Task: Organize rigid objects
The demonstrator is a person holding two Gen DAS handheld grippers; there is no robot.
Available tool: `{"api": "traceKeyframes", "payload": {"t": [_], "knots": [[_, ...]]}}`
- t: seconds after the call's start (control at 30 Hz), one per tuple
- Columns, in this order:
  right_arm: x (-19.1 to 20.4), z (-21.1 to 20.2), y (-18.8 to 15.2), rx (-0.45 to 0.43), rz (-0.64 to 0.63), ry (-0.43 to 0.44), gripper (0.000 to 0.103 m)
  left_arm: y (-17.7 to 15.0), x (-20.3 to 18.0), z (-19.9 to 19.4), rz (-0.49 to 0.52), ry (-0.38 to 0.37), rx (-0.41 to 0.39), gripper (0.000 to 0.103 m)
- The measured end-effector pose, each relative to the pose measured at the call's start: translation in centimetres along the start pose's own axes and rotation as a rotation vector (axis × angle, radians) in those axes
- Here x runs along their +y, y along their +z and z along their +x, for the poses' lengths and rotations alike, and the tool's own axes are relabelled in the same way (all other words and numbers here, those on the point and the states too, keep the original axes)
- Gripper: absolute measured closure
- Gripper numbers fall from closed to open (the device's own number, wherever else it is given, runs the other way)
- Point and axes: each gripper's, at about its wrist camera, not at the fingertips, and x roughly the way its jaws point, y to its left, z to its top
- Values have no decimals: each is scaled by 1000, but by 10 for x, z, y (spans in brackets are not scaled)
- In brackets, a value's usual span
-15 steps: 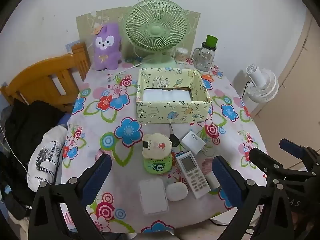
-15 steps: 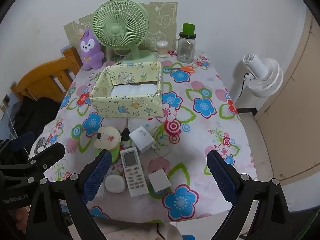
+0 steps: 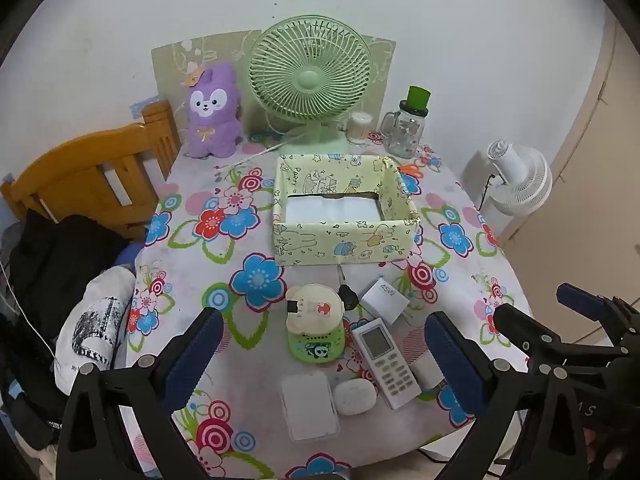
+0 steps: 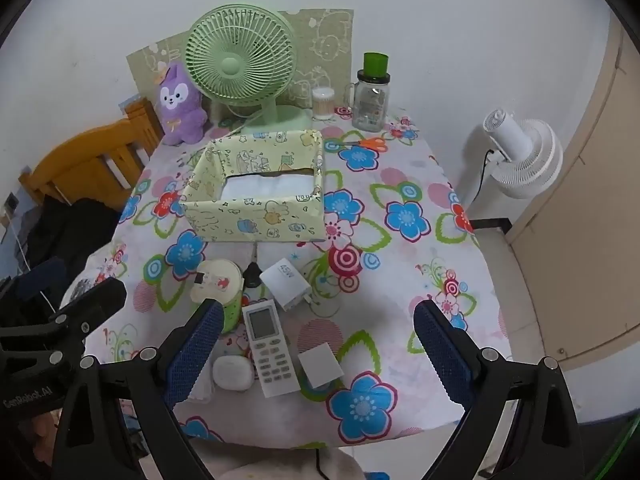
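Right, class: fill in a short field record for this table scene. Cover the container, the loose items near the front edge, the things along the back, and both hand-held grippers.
container: yellow patterned box, open top, white sheet inside
front items: remote control, white charger block, round white case, flat clear case, green tin with cream lid
back row: green desk fan, purple plush toy, glass jar
left hand-held gripper: open, empty
right hand-held gripper: open, empty

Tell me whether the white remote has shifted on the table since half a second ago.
No. The white remote lies where it did, between the white oval case and the small white square box, below the charger.
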Motion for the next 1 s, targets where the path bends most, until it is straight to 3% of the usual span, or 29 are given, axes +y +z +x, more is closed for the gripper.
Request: {"api": "traceKeyframes", "payload": {"t": [1.0], "knots": [[0, 12, 8, 36, 7, 12, 6, 7, 3, 4, 17, -8, 26, 2]]}}
